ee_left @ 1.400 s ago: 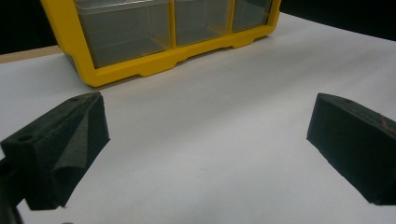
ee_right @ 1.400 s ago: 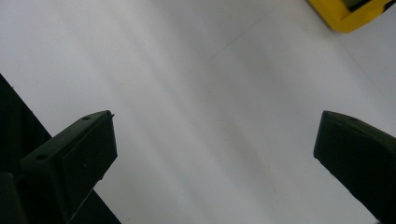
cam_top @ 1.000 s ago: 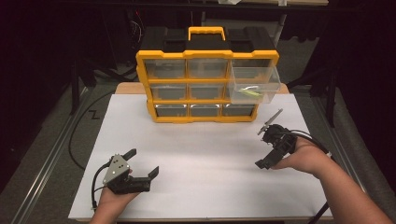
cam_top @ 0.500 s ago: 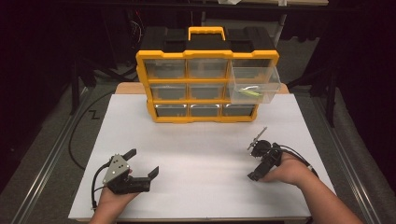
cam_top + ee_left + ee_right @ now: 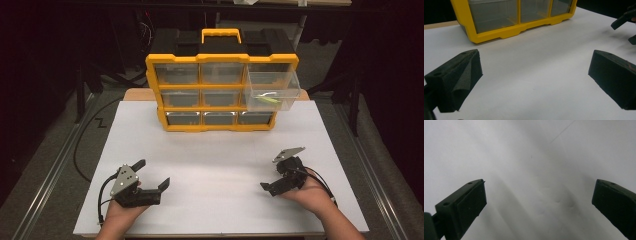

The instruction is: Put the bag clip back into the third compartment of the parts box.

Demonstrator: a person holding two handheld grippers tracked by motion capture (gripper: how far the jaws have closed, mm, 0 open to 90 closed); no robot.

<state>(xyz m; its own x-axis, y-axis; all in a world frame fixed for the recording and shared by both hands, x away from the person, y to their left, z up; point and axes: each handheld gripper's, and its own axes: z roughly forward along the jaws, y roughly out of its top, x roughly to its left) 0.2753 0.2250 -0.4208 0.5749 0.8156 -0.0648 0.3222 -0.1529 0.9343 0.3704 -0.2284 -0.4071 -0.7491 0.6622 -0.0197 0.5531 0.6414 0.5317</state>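
Observation:
A yellow organizer (image 5: pixel 220 92) with clear drawers stands at the back of the white sheet (image 5: pixel 220 150). Its top right drawer (image 5: pixel 272 90) is pulled out and holds a small yellow-green item (image 5: pixel 267 98). My left gripper (image 5: pixel 152 173) rests low at the front left, open, with nothing between its jaws. In the left gripper view it (image 5: pixel 534 75) faces the bottom row of the organizer (image 5: pixel 499 30). My right gripper (image 5: pixel 274 177) sits at the front right, open and empty. The right gripper view has it (image 5: pixel 536 205) pointing down at bare white sheet.
The white sheet (image 5: pixel 536 65) stretches between both grippers and the organizer. In the left gripper view the other gripper (image 5: pixel 624 20) appears at the top right. A black cable (image 5: pixel 85 145) curls on the floor left of the table. Dark stands rise behind the table.
My right gripper has moved left and toward the table's front edge, and now sits lower over the sheet. The left gripper has stayed put.

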